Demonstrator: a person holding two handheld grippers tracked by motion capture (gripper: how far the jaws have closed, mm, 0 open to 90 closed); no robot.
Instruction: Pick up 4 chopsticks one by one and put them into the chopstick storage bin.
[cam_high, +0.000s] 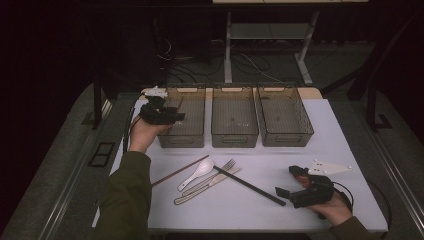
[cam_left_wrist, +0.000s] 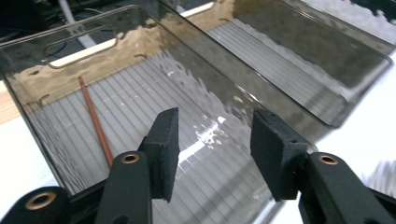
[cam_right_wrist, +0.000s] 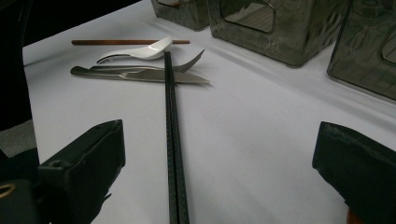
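Note:
My left gripper (cam_high: 175, 116) hovers over the left smoky plastic bin (cam_high: 181, 139). In the left gripper view its jaws (cam_left_wrist: 215, 135) stand open with nothing between them. One brown chopstick (cam_left_wrist: 95, 123) lies inside that bin (cam_left_wrist: 140, 51). My right gripper (cam_high: 289, 181) rests low near the table's front right, open wide (cam_right_wrist: 219, 135). A pair of black chopsticks (cam_right_wrist: 172, 140) lies on the table between its jaws, untouched. On the table's middle lie another brown chopstick (cam_high: 180, 170), a white spoon (cam_high: 197, 174), a fork (cam_high: 212, 176), a knife (cam_high: 200, 192) and the black chopsticks (cam_high: 250, 185).
Two more smoky bins, middle (cam_high: 234, 140) and right (cam_high: 287, 139), stand in a row at the back of the white table (cam_high: 280, 155). Behind the table are desk legs and cables on the floor. A green sleeve (cam_high: 125, 195) comes in at the bottom left.

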